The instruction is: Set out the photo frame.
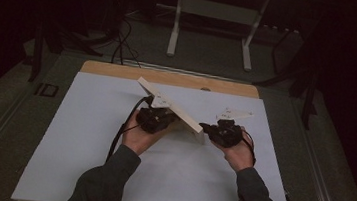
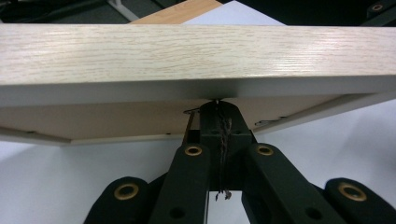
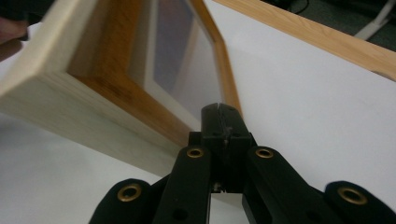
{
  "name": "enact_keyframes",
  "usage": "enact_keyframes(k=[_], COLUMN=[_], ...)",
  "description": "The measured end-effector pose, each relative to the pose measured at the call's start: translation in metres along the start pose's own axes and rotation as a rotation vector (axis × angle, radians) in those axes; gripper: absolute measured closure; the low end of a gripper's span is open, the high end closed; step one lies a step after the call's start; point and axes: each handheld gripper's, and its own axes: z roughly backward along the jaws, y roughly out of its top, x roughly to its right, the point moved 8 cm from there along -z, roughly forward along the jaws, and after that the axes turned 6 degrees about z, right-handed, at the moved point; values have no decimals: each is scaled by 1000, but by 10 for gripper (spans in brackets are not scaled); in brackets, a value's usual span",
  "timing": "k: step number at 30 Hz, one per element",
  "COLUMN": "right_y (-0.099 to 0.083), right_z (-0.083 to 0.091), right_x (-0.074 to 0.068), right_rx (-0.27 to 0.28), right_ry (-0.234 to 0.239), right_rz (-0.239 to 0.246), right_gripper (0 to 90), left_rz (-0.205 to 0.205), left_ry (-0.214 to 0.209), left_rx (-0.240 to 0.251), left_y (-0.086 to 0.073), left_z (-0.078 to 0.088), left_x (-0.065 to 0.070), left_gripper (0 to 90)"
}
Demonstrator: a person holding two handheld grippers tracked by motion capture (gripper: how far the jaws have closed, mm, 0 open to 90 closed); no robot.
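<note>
The picture frame point(image 1: 173, 107) hangs tilted over the table's point(image 1: 87, 136) far middle, long axis running far-left to near-right; the left gripper point(image 1: 157, 118), jaws together, props its underside; the right gripper point(image 1: 208, 130), jaws together, meets its near-right end.

In the left gripper view, the pale wood-grained picture frame point(image 2: 196, 53) runs off both side edges, and its underside hides whatever the black left gripper point(image 2: 218, 105) pinches (a thin wire-like bit shows there, too small to tell). In the right gripper view the frame's near corner is blurred and cut off at the left, and the black right gripper point(image 3: 220, 108) covers the lower rail.
</note>
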Motion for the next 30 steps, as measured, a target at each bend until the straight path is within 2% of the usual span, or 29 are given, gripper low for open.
enact_keyframes(k=[16,20,23,30], right_y=[4,5,7,8], right_z=[-2,-3,-3,-2], right_x=[-12,-17,-20,-21], right_rx=[-4,-9,-9,-9], right_ry=[37,51,47,55], right_rz=[34,57,74,79], right_gripper=[900,900,900,900], left_rz=[-2,-5,-14,-14], left_ry=[0,4,3,-24], left_rx=[-7,-10,-13,-9], left_y=[0,0,0,-2], left_z=[-2,-1,-1,1], left_x=[-3,-4,-1,8], left_gripper=[900,900,900,900])
